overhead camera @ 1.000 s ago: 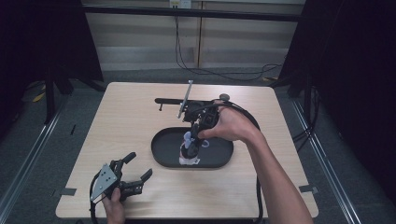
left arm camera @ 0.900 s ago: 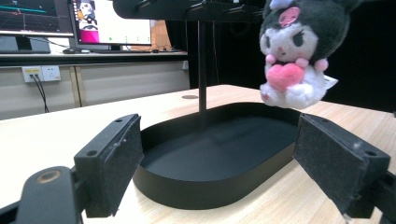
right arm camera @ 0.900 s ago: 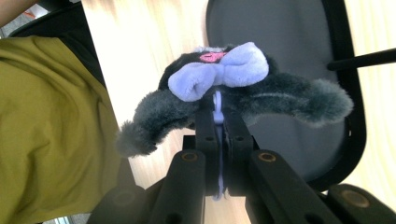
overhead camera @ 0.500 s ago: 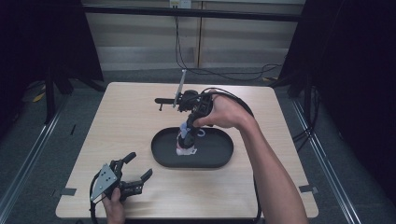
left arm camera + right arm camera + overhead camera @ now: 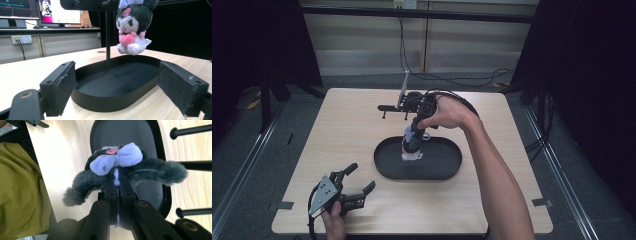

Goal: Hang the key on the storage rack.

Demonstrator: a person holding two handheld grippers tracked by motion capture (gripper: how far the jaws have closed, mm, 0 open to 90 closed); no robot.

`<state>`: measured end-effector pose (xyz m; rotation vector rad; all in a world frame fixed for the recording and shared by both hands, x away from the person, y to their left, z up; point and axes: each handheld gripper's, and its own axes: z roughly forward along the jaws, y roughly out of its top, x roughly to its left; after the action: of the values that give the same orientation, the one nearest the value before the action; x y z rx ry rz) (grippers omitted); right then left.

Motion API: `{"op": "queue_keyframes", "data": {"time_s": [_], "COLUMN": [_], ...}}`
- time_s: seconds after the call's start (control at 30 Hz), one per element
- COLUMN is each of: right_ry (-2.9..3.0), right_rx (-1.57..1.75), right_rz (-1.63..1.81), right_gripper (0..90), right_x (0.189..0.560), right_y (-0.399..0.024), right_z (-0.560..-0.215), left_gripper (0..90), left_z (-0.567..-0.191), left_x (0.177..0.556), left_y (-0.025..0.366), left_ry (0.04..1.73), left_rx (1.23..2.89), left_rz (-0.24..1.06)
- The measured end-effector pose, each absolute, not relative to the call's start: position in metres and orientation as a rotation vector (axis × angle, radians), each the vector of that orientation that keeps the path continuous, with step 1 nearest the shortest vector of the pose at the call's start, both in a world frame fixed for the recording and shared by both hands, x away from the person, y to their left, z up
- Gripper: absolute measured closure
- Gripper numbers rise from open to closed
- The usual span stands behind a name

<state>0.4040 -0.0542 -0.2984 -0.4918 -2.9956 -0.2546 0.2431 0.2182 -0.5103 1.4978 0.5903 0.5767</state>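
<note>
A small black-and-white plush toy [image 5: 411, 149] with a lilac bow and pink heart hangs over the far left part of a black oval tray [image 5: 447, 171]. My right gripper [image 5: 415, 134] points down, shut on the white loop at the toy's head. In the right gripper view the toy [image 5: 120, 165] dangles from the shut right gripper [image 5: 116, 181] above the tray [image 5: 150, 135]. My left gripper [image 5: 362, 176] rests open near the table's front left. Its own view looks between the open left gripper [image 5: 118, 75] at the tray [image 5: 112, 100] and the hanging toy [image 5: 131, 30].
A black stand [image 5: 404, 107] with a horizontal bar and short pegs rises just behind the tray; its pegs [image 5: 190, 131] lie close to the right of the toy. A cable trails from the right hand. Bare wooden table [image 5: 342, 135] lies left of the tray.
The right gripper has carried the plush toy up and a little toward the far side, nearer the stand. The left gripper has stayed put.
</note>
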Motion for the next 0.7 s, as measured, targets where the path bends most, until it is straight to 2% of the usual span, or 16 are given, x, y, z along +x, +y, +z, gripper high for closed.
{"op": "queue_keyframes", "data": {"time_s": [0.7], "right_ry": [-2.992], "right_rx": [-0.572], "right_rz": [-0.198], "right_gripper": [87.1], "right_x": [0.444], "right_y": [-0.058], "right_z": [-0.294], "left_gripper": [15.3], "left_z": [-0.510], "left_x": [0.243], "left_y": [0.218], "left_ry": [0.591], "left_rx": [1.499], "left_rz": [0.581]}}
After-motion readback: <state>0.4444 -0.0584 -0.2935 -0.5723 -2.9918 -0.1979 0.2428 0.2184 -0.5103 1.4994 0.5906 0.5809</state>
